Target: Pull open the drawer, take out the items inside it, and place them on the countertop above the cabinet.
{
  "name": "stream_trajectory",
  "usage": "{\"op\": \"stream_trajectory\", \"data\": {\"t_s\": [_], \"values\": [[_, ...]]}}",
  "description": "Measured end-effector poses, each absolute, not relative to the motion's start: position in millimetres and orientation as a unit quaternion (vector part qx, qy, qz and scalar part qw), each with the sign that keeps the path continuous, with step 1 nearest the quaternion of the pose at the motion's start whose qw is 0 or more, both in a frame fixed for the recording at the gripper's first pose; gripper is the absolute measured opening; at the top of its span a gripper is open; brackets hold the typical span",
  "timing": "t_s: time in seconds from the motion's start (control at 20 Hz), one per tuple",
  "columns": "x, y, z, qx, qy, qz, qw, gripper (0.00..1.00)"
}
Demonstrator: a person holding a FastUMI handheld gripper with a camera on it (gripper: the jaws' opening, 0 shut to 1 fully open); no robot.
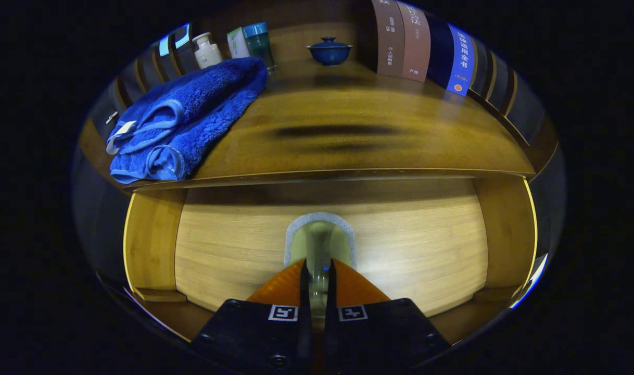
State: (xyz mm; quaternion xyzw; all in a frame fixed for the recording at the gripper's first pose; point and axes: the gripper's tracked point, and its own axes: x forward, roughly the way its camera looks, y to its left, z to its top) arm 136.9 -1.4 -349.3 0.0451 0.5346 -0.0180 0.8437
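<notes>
A light wooden drawer front fills the space under the countertop of the cabinet. At its middle is a grey-rimmed arched recess holding a pale upright handle. My gripper is right at the drawer front, with both fingers drawn close together and pressing on the handle's lower part. The inside of the drawer is hidden behind the front panel.
A folded blue towel lies on the left of the countertop. Behind it stand a white bottle and a teal tumbler. A blue lidded bowl and upright books stand at the back. Cabinet side panels flank the drawer.
</notes>
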Motion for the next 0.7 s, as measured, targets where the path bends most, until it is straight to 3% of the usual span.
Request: {"op": "stream_trajectory", "data": {"t_s": [0.4, 0.7], "values": [[120.4, -3.1, -261.1, 0.053, 0.439, 0.002, 0.897, 0.14], [163.8, -6.1, -188.3, 0.057, 0.357, 0.01, 0.932, 0.13]]}}
